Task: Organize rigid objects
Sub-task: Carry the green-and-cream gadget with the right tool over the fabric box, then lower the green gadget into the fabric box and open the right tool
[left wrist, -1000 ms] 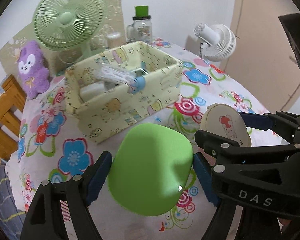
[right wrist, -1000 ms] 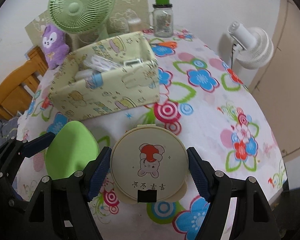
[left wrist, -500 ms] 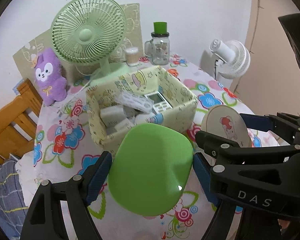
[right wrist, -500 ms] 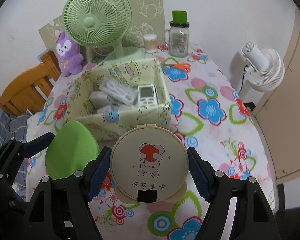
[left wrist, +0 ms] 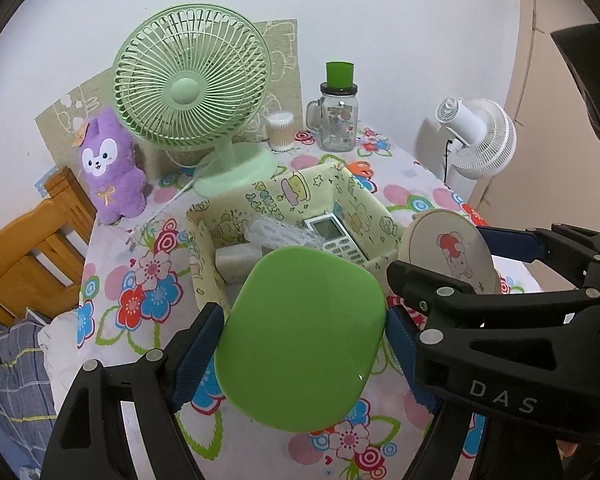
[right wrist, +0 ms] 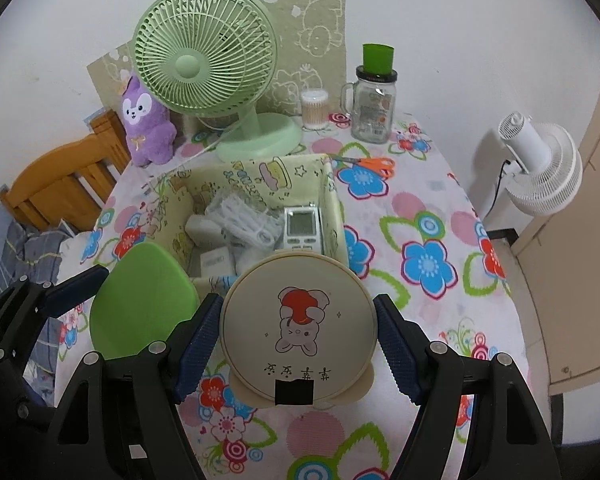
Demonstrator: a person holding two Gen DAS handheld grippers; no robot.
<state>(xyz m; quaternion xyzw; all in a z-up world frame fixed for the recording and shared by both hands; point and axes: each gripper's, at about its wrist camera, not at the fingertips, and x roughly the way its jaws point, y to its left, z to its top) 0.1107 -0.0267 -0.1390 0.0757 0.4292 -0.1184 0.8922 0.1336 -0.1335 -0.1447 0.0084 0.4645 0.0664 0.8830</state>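
A green case (left wrist: 300, 336) is clamped in the left gripper (left wrist: 304, 344) and a round box (right wrist: 298, 324) in the right gripper (right wrist: 298, 332); neither is yet in the part-filled basket (right wrist: 332, 184).

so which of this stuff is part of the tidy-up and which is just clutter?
Job:
- green case in left claw
- round mirror in right claw
- fabric bin, with remote

Clutter:
- green fan
- purple plush
- jar
- scissors
- white fan
- swabs
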